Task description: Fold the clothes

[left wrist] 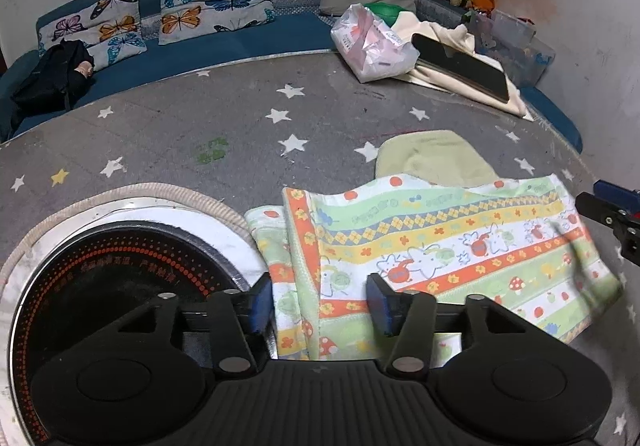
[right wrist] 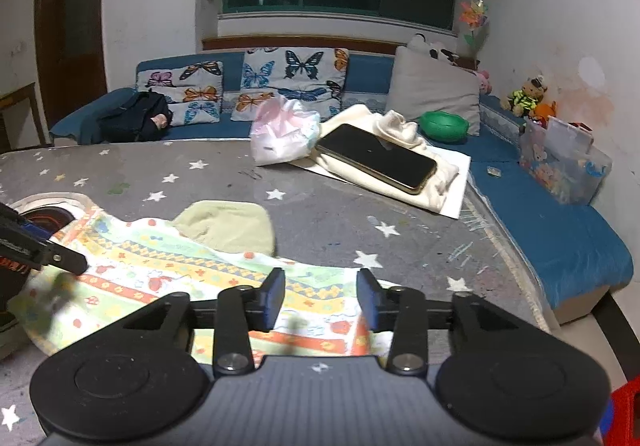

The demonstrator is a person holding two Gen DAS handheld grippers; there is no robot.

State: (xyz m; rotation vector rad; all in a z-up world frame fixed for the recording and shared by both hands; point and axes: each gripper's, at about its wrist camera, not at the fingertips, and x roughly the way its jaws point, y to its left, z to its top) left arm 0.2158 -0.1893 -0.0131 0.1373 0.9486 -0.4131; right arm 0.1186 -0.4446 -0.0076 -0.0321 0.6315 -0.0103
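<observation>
patterned garment (left wrist: 440,250) lies partly folded on the grey star-print table cover (left wrist: 192,118), occupying the lower centre and lower right of the left wrist view; a folded-over layer shows along its left side. a pale green cloth (left wrist: 432,158) sticks out from under its far edge. left gripper (left wrist: 320,302), bottom centre of that frame, has its fingers spread apart, hovering over the garment's near left part with fabric visible in the gap; contact cannot be judged. just left of the garment's left edge sits a round black cooktop (left wrist: 100,286) set into the table. in the right wrist view the right gripper (right wrist: 322,296) also stands with fingers apart, bottom centre, over the garment's (right wrist: 200,278) near right edge, nothing pinched between the pads. the left gripper's tip (right wrist: 60,258) enters from the left edge of that frame, over the garment's opposite end. a phone (right wrist: 376,158) rests on cream fabric (right wrist: 400,134) at the table's far side, well apart from the garment.
</observation>
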